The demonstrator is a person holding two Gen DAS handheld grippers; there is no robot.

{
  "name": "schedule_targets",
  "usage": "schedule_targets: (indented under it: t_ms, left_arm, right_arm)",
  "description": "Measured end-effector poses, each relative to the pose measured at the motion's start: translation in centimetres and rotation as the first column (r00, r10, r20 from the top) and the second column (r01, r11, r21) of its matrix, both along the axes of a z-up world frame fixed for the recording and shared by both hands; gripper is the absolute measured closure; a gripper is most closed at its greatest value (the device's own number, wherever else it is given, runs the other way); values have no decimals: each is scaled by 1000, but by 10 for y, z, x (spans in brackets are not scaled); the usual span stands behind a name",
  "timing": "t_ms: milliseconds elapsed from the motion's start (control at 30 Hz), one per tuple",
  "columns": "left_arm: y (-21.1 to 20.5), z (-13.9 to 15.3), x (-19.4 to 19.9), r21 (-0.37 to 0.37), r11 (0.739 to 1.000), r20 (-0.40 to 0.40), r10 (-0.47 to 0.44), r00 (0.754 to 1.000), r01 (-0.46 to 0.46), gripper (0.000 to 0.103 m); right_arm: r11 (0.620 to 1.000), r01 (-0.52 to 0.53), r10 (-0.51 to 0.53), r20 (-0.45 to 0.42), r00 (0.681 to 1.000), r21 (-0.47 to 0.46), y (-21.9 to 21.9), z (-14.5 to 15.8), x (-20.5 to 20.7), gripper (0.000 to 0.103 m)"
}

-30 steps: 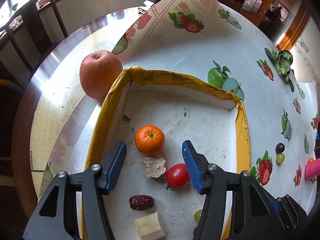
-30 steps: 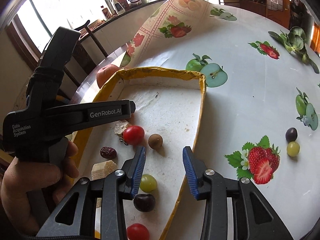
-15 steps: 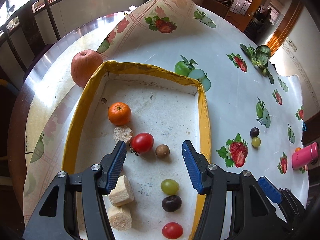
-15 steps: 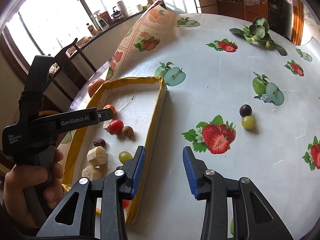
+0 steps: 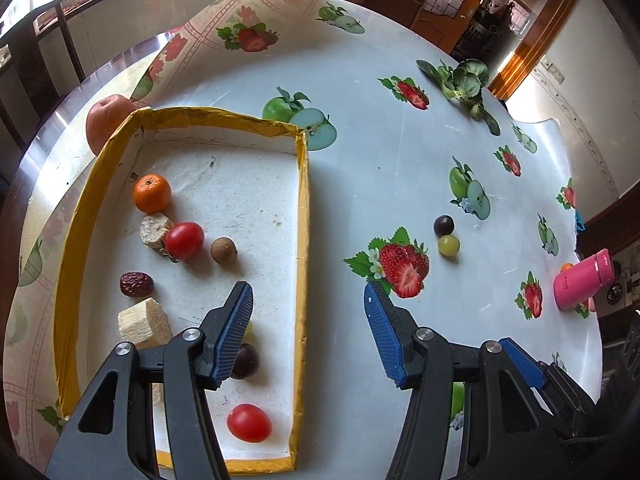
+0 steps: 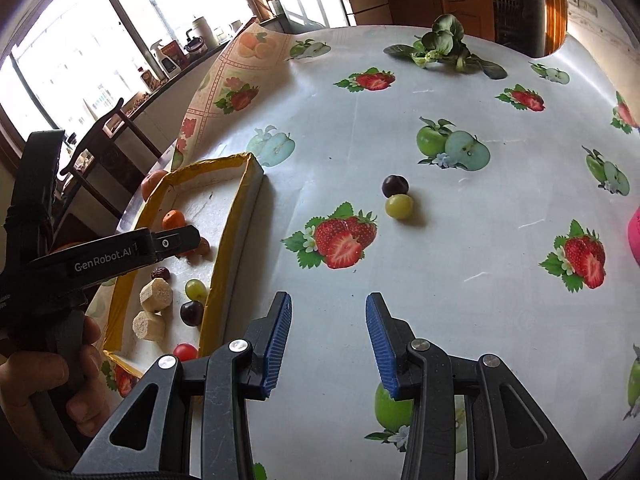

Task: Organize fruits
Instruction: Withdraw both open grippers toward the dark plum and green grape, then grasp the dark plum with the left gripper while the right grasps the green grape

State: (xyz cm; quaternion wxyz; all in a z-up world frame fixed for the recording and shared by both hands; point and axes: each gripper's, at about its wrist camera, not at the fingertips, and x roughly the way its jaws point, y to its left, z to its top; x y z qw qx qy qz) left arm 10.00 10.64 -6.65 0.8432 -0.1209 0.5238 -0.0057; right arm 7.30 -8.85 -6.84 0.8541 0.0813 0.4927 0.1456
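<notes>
Both grippers, left (image 5: 308,330) and right (image 6: 327,344), hang open and empty; tray (image 5: 303,216) at left frame holds most fruit. Two grapes (image 6: 397,196) sit loose mid-frame on the cloth. Likely next: right reaches forward, closes gently on one.

A home dining room: fruit-print tablecloth (image 6: 440,280), wooden chair (image 6: 108,140), kettle (image 6: 195,44) on the windowsill.

The left claw (image 5: 308,332) is hanging with its blue-padded jaws spread wide and nothing between them — the person's left hand (image 6: 44,384) is gripping its black handle. The right claw (image 6: 326,344), just beside it, is gaping too, empty, its fingers (image 6: 276,336) pointing forward.
</notes>
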Motion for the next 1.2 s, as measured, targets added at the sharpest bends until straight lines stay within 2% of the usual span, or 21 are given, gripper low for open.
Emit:
schedule_targets:
  t_ms: [267, 500, 867, 1200]
  left_arm:
    - [-29, -2, 5, -10, 999, -9, -40, 999, 40, 46]
    - [-44, -7, 15, -10, 998, -20, -63, 998, 63, 46]
    - [-57, -20, 43, -21, 997, -44, -70, 997, 69, 46]
    - [-69, -34, 77, 0, 996, -61, -95, 994, 95, 46]
  right_arm:
    - [999, 48, -48, -6, 999, -6, -30, -7, -1, 62]
    - [998, 68, -68, -26, 997, -9, -38, -22, 17, 62]
    - [998, 56, -57, -22, 998, -14, -34, -41, 65, 63]
    - [999, 47, -48, -42, 998, -23, -28, -65, 113, 64]
